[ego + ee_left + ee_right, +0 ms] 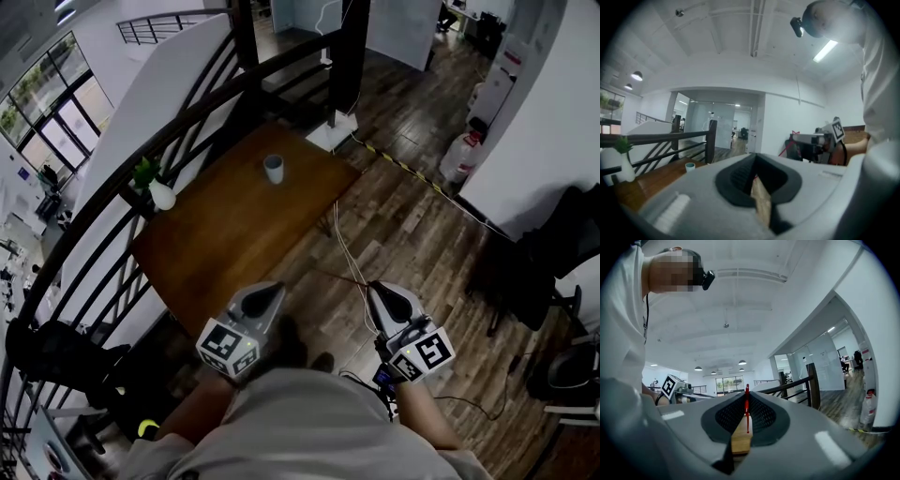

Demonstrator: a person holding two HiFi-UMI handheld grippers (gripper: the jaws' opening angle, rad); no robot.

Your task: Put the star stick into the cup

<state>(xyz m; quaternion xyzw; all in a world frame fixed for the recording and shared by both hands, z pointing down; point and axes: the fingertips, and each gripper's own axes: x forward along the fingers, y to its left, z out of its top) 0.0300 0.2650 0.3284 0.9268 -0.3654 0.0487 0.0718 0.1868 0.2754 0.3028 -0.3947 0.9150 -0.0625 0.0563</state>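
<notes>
A small pale cup (273, 169) stands upright on the far part of the brown wooden table (225, 234); it also shows small in the left gripper view as the cup (689, 165). My right gripper (386, 292) hangs over the floor right of the table, shut on a thin red stick (746, 406) that rises between its jaws. In the head view the stick (342, 277) is a faint thin line off the jaw tips. The star end is not visible. My left gripper (262, 300) sits over the table's near edge, jaws together with nothing held.
A white vase with a green plant (159, 192) stands at the table's left edge beside the black stair railing (112, 169). White cables (342, 248) trail on the wood floor right of the table. A dark chair (525, 272) stands at the right.
</notes>
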